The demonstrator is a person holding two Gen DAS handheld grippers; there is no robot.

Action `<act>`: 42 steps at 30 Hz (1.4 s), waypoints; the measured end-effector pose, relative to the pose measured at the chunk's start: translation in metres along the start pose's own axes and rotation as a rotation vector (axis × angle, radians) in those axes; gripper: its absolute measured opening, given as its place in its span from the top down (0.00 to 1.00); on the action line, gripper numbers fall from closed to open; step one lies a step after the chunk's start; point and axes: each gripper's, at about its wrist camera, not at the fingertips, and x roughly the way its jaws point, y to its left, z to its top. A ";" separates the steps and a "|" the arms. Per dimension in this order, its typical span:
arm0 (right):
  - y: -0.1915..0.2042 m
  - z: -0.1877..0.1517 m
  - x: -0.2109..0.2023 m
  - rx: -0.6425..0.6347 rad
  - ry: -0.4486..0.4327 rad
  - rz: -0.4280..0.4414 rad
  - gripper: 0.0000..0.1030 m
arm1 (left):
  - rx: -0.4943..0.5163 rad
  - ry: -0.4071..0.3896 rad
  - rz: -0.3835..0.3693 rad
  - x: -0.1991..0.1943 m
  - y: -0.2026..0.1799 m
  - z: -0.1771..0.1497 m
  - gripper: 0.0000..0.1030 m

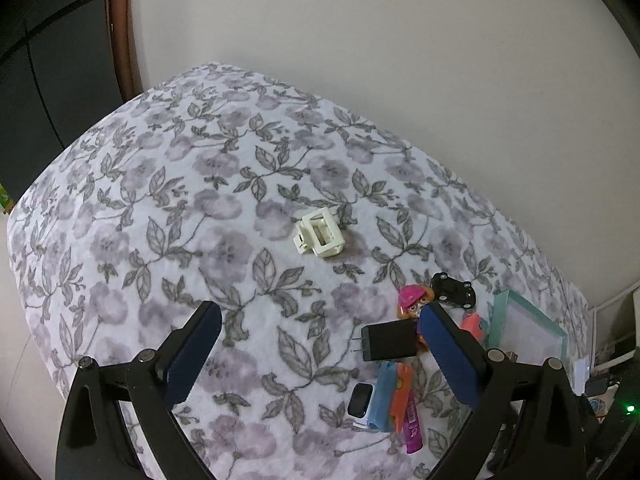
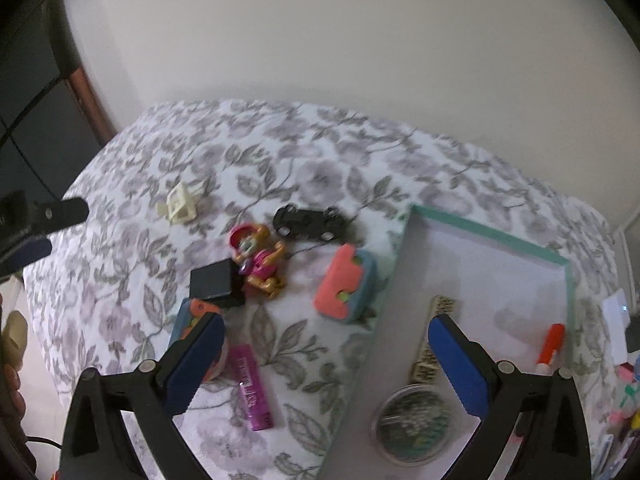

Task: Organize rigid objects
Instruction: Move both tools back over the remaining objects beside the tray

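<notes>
Bed (image 1: 120, 208) with floral cover carries everything; the far edge runs along the wall.

White tray with teal rim (image 2: 492, 236) sits toward the bed's right edge, looks like the collection spot. Already in it: a round clear case (image 2: 412, 428), a patterned block (image 2: 436, 336) and an orange-capped marker (image 2: 554, 344), all near its front end.

Loose rigid items are still clustered on the cover just left of the tray: pink-and-blue block (image 2: 346, 284) touching the tray's left rim, black toy car (image 2: 310, 222) beyond it, pink/orange toy figure (image 2: 260, 260), black charger (image 2: 214, 282) touching the figure, blue/orange piece (image 2: 188, 320) partly hidden behind a finger, purple tube (image 2: 254, 392) nearest the front edge. Cream hair clip (image 1: 320, 236) lies alone, mid-bed, well apart from the pile. Judgement: sorting is partly done, most pieces not yet in the tray.

Right gripper (image 2: 326, 360): fingers spread fully wide, nothing between them, nothing touched; it straddles the tray's left rim, hovering above.

Left gripper (image 1: 320, 354): fingers wide apart, empty, hanging over the cover with the charger between the finger lines but below, not contacted.
</notes>
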 end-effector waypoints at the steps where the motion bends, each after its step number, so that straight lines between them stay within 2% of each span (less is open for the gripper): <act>1: 0.002 -0.001 0.003 -0.005 0.009 0.004 0.00 | 0.005 0.009 0.002 0.003 -0.001 -0.001 0.04; 4: 0.009 -0.006 0.016 -0.017 0.049 0.012 0.00 | 0.017 0.048 0.009 0.015 -0.005 -0.007 0.04; 12: 0.024 -0.023 0.047 -0.074 0.157 0.008 0.00 | 0.052 0.238 -0.018 0.063 -0.021 -0.029 0.04; 15: 0.032 -0.031 0.059 -0.115 0.201 0.005 0.00 | 0.060 0.265 -0.036 0.070 -0.026 -0.035 0.04; 19: 0.047 -0.038 0.065 -0.212 0.207 -0.042 0.00 | 0.058 0.302 -0.050 0.078 -0.031 -0.040 0.04; 26: 0.055 -0.046 0.073 -0.215 0.237 0.002 0.00 | 0.056 0.330 -0.012 0.086 -0.033 -0.043 0.04; 29: 0.055 -0.049 0.078 -0.202 0.249 0.020 0.08 | 0.054 0.346 -0.011 0.089 -0.033 -0.045 0.04; 34: 0.050 -0.052 0.084 -0.170 0.265 0.034 0.27 | 0.070 0.360 -0.020 0.092 -0.038 -0.046 0.04; 37: 0.045 -0.051 0.084 -0.153 0.271 0.043 0.37 | 0.086 0.369 -0.033 0.095 -0.043 -0.046 0.08; 39: 0.044 -0.052 0.084 -0.152 0.274 0.038 0.43 | 0.095 0.377 -0.044 0.096 -0.047 -0.046 0.18; 42: 0.038 -0.049 0.084 -0.156 0.277 0.033 0.49 | 0.106 0.397 -0.069 0.100 -0.053 -0.047 0.26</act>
